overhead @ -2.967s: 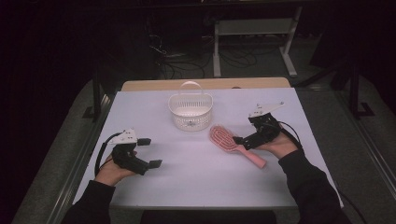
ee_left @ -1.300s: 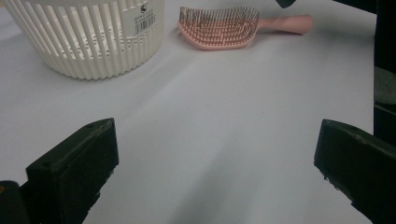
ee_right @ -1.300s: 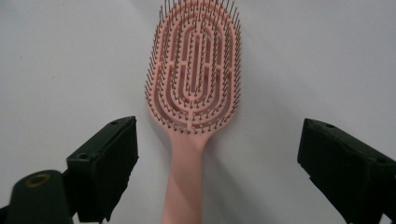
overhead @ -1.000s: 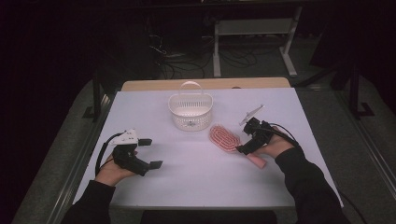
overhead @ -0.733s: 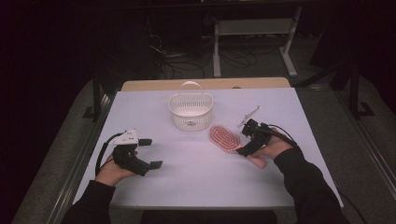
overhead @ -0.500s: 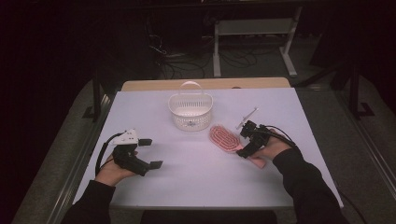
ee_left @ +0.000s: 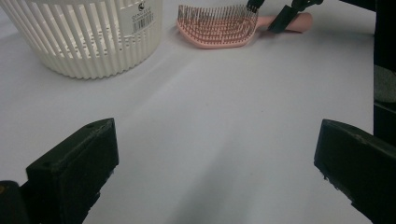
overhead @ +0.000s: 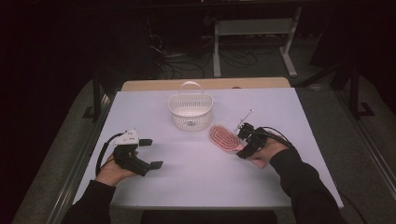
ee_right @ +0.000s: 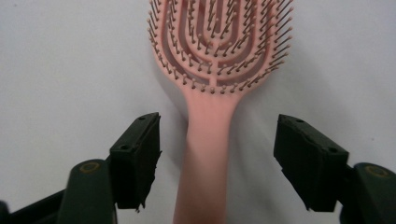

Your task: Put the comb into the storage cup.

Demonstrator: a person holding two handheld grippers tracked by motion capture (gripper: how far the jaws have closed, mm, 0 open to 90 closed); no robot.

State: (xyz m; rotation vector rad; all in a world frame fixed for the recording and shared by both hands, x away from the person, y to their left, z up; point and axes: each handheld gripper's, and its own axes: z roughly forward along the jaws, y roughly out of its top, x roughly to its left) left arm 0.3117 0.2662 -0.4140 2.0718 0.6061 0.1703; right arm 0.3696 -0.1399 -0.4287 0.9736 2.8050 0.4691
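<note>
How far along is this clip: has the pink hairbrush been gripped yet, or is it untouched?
Done: the right gripper straddles the pink hairbrush handle, jaws open on either side. In hand: nothing; the brush lies flat on the table. Left: closing and lifting, perhaps toward the empty white basket. The left gripper rests open, apart.

White slotted plastic basket (overhead: 190,112) at twelve o'clock, pink oval hairbrush (overhead: 225,138) under right gripper (overhead: 244,141) at three, left gripper (overhead: 149,153) at eight

Pink hairbrush (ee_right: 212,70) with looped bristle rows, white slatted basket (overhead: 190,111), pale lilac table (overhead: 187,177), black jaws
</note>
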